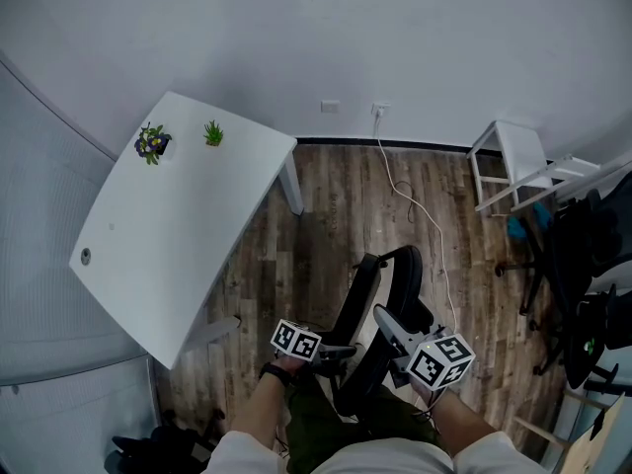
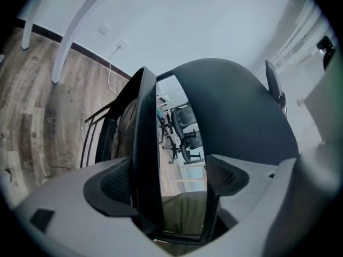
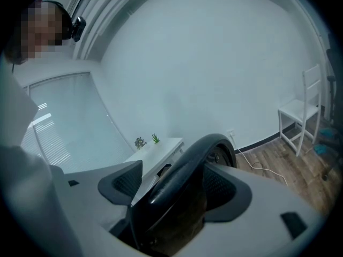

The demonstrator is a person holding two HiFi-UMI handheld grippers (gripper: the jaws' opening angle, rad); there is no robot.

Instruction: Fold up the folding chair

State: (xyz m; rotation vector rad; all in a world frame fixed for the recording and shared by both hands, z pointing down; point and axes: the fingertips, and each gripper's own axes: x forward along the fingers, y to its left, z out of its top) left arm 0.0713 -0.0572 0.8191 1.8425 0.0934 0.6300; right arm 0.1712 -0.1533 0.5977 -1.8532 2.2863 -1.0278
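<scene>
Folding chair (image 1: 363, 294) between both hand-held grippers' (image 2: 166, 178) (image 3: 169, 183) jaws

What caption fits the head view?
Left gripper and right gripper grip the black folding chair beside a white table.

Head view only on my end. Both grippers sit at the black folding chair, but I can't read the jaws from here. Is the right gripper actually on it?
Observer: Yes. In the right gripper view, the curved rim of the black folding chair fills the space between the jaws of the right gripper.
Operator: Left one?
Observer: The left gripper straddles a thin black panel edge lying against one pad; the room shows beside it. I cannot tell whether it is clamped.
Operator: Folded flat yet?
Observer: No. The left gripper view shows an open gap between that edge and the broad rounded black panel.
</scene>
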